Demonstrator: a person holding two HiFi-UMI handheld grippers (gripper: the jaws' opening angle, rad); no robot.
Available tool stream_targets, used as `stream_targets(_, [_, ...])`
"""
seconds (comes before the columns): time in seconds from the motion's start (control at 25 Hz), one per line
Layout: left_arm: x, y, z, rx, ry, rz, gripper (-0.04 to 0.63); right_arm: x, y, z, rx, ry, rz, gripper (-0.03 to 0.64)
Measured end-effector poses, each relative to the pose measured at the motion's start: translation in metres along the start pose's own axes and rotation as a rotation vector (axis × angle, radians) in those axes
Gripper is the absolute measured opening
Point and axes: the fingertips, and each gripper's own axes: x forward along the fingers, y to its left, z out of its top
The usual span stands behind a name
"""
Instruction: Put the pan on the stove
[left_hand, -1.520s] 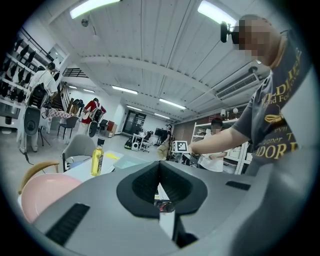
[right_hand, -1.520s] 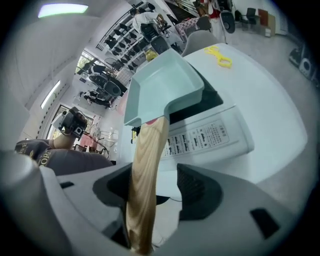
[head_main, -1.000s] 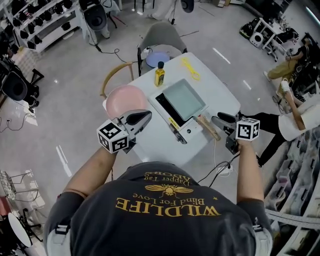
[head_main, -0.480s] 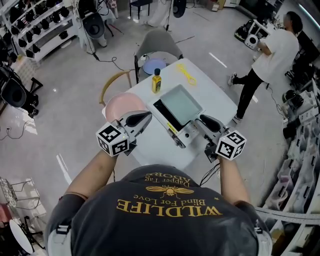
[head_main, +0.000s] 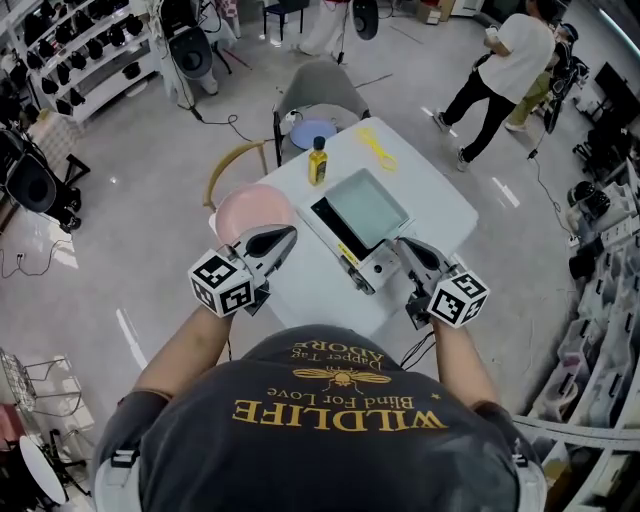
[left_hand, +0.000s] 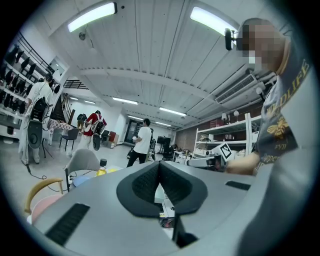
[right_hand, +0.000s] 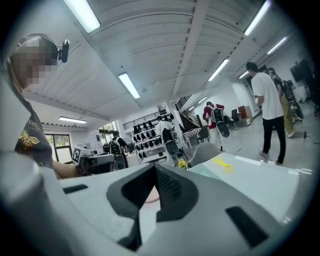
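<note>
Pan (head_main: 365, 205): square, grey-green; lies flat on the stove, at the middle of the desk; its near right corner is hidden under the right gripper
Stove (head_main: 375, 268): white body with a black side strip; sits on the desk between the two grippers; its near end sticks out from under the pan
Desk (head_main: 440, 200): white, set corner-on to the person
Left gripper (head_main: 285, 235): held over the desk's near left edge, just beside the pink dish and apart from the stove; jaws clenched together, pads meeting in its own view (left_hand: 160, 170), nothing between them
Right gripper (head_main: 403, 245): held over the stove's near right side, tips at the pan's corner; jaws clenched together (right_hand: 155, 172), nothing seen between them in its own view
Pink dish (head_main: 250, 210): round; on the desk's left corner, well apart from the pan
Yellow bottle (head_main: 318, 160): upright with a dark cap; stands on the desk beyond the pan
Yellow item (head_main: 375, 145): thin, lies on the desk's far corner; too small to tell what it is
Grey chair (head_main: 320, 85): beyond the desk; a blue plate (head_main: 312, 130) lies on its seat
Person (head_main: 500, 65): white top, on the floor, well beyond the desk
</note>
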Motion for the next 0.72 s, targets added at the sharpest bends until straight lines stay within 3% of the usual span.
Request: stream_targets(0.72, [-0.0062,-0.0015,0.0005,-0.004,-0.001,0.013,0.002,-0.0052,-0.0065,-0.0079,0.014,0.017,-0.039,0.000])
